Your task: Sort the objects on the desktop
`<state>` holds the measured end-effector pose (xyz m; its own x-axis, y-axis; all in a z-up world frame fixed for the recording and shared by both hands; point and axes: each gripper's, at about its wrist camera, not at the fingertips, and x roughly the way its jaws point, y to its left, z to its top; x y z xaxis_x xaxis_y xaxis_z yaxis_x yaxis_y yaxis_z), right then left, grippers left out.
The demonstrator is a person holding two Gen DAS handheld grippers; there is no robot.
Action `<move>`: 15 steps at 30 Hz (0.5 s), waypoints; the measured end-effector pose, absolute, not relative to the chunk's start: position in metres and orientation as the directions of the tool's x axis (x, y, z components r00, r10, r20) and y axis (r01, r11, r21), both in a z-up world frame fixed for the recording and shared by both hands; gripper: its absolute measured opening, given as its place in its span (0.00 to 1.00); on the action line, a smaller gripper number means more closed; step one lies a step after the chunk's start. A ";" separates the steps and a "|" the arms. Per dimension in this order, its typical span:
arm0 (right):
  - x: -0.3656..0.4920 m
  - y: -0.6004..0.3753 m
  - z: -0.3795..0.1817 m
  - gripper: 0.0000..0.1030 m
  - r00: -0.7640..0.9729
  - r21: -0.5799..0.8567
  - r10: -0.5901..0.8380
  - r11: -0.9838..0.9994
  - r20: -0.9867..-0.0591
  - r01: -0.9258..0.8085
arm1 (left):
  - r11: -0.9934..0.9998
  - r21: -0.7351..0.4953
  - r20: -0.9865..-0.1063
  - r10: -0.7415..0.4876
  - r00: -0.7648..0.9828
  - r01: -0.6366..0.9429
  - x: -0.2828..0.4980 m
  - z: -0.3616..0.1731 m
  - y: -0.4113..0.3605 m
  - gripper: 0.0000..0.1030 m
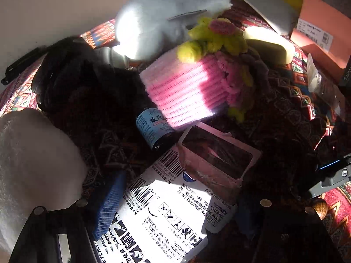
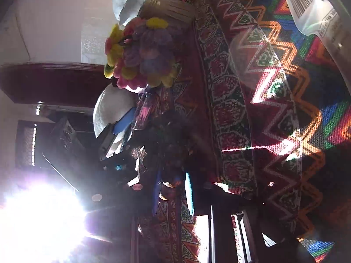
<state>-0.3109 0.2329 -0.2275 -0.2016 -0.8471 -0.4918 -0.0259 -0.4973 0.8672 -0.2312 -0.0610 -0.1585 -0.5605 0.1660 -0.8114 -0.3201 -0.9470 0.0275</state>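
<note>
Left gripper (image 1: 175, 217) astride white package (image 1: 162, 214) on sunlit patterned cloth (image 1: 291, 118)

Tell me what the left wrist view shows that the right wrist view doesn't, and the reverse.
Only the left wrist view shows the small blue-labelled bottle, the white package printed with barcodes, the pink ribbed fuzzy box and the orange cardboard box. Only the right wrist view shows a strong sun glare and a dark red ledge off the table. Both show the patterned tablecloth and the fuzzy yellow-and-pink flowers.
</note>
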 end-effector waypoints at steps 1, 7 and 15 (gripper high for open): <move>-0.311 0.233 -0.228 0.20 -0.198 0.873 -0.854 -0.486 -0.481 -0.026 | -0.947 -0.014 -0.808 0.199 -0.554 -0.320 -0.230 -0.153 -0.064 0.55; -0.303 0.254 -0.214 0.20 -0.203 0.927 -0.905 -0.375 -0.373 -0.027 | -0.925 -0.232 -0.770 0.364 -0.524 -0.302 -0.217 -0.121 -0.085 0.27; -0.295 0.294 -0.197 0.20 -0.256 0.934 -0.902 -0.357 -0.347 -0.010 | -0.958 -0.204 -0.807 0.281 -0.519 -0.201 -0.219 -0.139 -0.097 0.49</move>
<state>-0.2954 0.2942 -0.1969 -0.2563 -0.9021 -0.3472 -0.0102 -0.3566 0.9342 -0.2191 -0.0969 -0.1391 -0.5194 0.2809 -0.8071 -0.2007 -0.9581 -0.2044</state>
